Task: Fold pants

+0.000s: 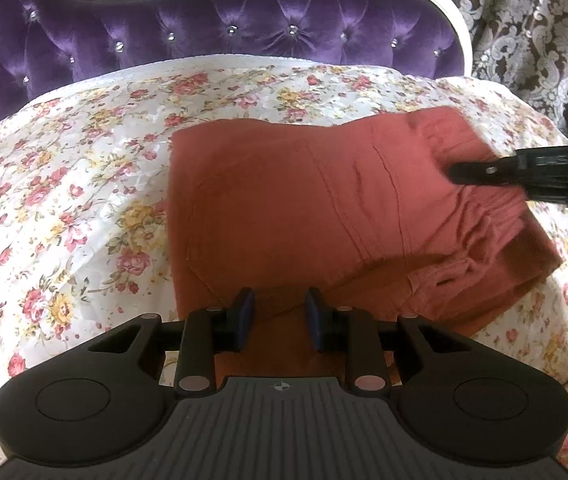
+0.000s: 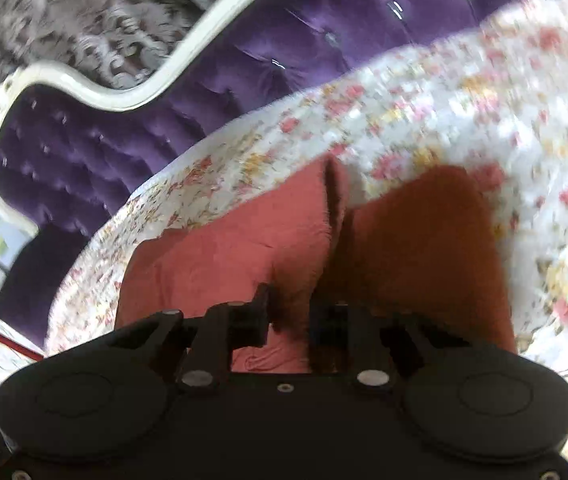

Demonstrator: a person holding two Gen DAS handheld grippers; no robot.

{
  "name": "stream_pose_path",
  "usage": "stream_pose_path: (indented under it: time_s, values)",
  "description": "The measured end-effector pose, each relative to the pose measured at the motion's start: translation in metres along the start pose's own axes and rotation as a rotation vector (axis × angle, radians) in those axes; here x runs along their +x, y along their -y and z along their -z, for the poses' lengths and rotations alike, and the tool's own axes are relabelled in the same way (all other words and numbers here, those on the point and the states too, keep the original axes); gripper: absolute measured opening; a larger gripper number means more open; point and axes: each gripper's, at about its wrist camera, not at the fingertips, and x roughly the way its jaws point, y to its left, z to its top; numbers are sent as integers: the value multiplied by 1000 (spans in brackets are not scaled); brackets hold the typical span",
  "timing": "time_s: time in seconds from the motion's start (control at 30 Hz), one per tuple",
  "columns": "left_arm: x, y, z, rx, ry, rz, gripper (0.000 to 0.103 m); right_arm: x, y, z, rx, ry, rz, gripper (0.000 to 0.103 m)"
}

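The left-wrist view is sharp. At its far left a purple tufted headboard (image 1: pixel 204 36) with a white frame rises behind a floral bedspread (image 1: pixel 64 184). On that spread, right of centre, lie the rust-red pants (image 1: pixel 284 208), folded into a thick stack (waistband end toward the right). The left gripper (image 1: pixel 280 312) hangs at the stack's near edge, its blue-padded jaws partly apart with cloth lying between them; whether the pads press on it cannot be told. At the right edge the right gripper (image 1: pixel 467 172) reaches in over the waistband, touching the cloth.

The right-wrist view is blurred, but shows what the other cannot: a ridge of pants (image 2: pixel 284 240) cloth rising between that gripper's (image 2: pixel 289 320) narrowed jaws, pinched there. The headboard (image 2: pixel 244 92) runs across its upper left, the bedspread (image 2: pixel 463 120) to the right.
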Motion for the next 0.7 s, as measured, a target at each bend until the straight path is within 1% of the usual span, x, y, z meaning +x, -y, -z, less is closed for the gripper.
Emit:
stream_pose_path:
  time_s: [0.07,0.2,0.23,0.3,0.37,0.43,0.5,0.57,0.7]
  values:
    - [-8,-3,-2,-16,20,-4,27,-15,-17,-2,-50,32,1,21]
    - [-28,-8,-10,-38,78,4,27,-65,-56,-9,-190,141,-26,20]
    - [-31,-8,-12,-38,88,5,27,-77,-61,-11,-214,168,-18,20]
    - [-32,-5,-15,-31,98,9,28,-91,-62,-13,-234,185,39,20]
    - [-26,0,-17,-20,89,9,28,-93,-49,-14,-232,161,120,21]
    - [-16,7,-18,-3,68,8,28,-81,-28,-10,-192,97,203,21]
    - [-6,13,-17,10,42,19,28,-64,-7,1,-169,32,265,22]
    - [4,20,-14,32,16,23,28,-48,6,12,-172,-18,307,23]
    - [17,29,0,86,-24,10,28,-42,9,20,-227,-11,341,24]
